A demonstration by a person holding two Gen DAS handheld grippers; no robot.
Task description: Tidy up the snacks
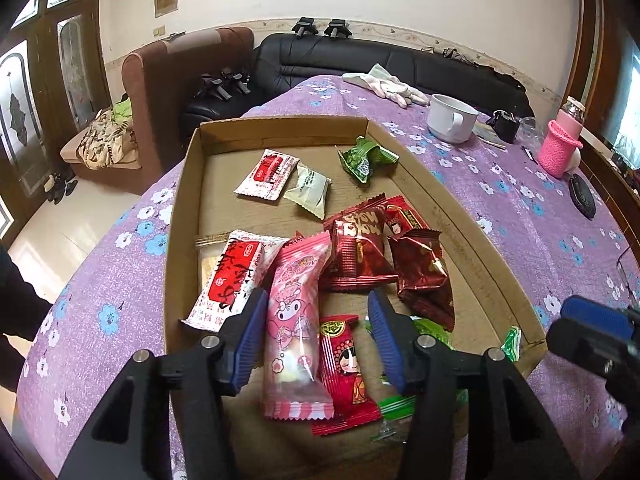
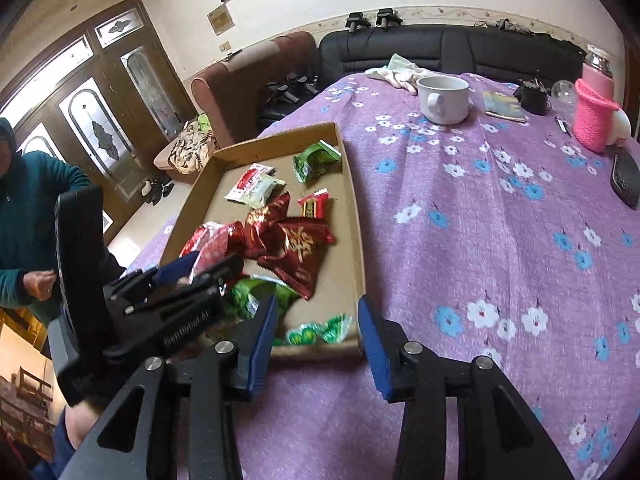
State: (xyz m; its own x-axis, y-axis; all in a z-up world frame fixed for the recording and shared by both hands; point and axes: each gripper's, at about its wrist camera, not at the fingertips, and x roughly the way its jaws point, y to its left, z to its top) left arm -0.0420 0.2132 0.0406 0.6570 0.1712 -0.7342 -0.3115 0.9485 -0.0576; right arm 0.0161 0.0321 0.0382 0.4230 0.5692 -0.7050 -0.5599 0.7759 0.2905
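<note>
A shallow cardboard box (image 1: 182,208) on the purple flowered tablecloth holds several snack packets. My left gripper (image 1: 318,330) is open low over its near end, and a pink cartoon packet (image 1: 298,312) lies flat between the fingers, with no pad pressing on it. A red cartoon packet (image 1: 348,376) lies beside it, and a white-and-red packet (image 1: 228,280) lies to the left. Dark red packets (image 1: 358,256) sit mid-box and a green one (image 1: 366,158) at the far end. My right gripper (image 2: 316,338) is open and empty above the box's near edge (image 2: 320,350), over a green packet (image 2: 320,330).
On the cloth to the right of the box are a white mug (image 2: 442,98), white gloves (image 2: 394,70), a pink knitted bottle sleeve (image 2: 592,118) and a black flat object (image 2: 626,176). A person in a teal top (image 2: 32,208) stands at the left. Sofas lie behind the table.
</note>
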